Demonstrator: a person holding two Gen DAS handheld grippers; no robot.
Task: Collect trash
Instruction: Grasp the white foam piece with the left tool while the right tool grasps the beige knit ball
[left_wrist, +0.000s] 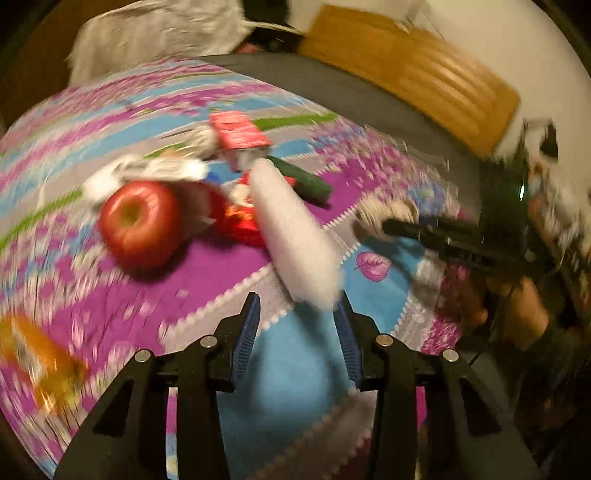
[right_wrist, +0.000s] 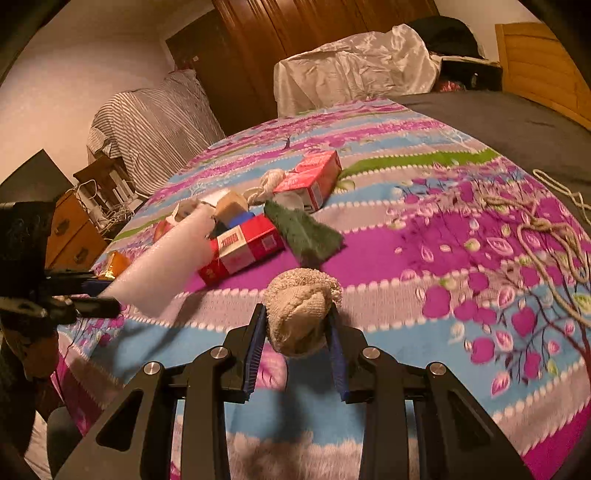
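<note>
On the flowered bedspread (right_wrist: 424, 236) lies a heap of trash: two red cartons (right_wrist: 240, 245) (right_wrist: 314, 175), a green scouring pad (right_wrist: 303, 232), crumpled white wrapping (left_wrist: 147, 171) and a red apple (left_wrist: 140, 221). My left gripper (left_wrist: 298, 297) holds the near end of a long white foam sheet (left_wrist: 288, 229), whose far end lies across the heap. In the right wrist view that gripper (right_wrist: 103, 291) is at the left edge with the foam sheet (right_wrist: 166, 254) in its jaws. My right gripper (right_wrist: 296, 310) is shut on a beige rolled cloth (right_wrist: 303, 314), just above the bedspread.
An orange wrapper (left_wrist: 40, 362) lies near the bed's left edge. A loose rope (right_wrist: 546, 229) lies at the right. Behind the bed are a wooden headboard (left_wrist: 413, 74), a white-draped object (right_wrist: 351, 66) and a striped cover (right_wrist: 147, 122). A hand (left_wrist: 517, 306) holds the right gripper (left_wrist: 384, 225).
</note>
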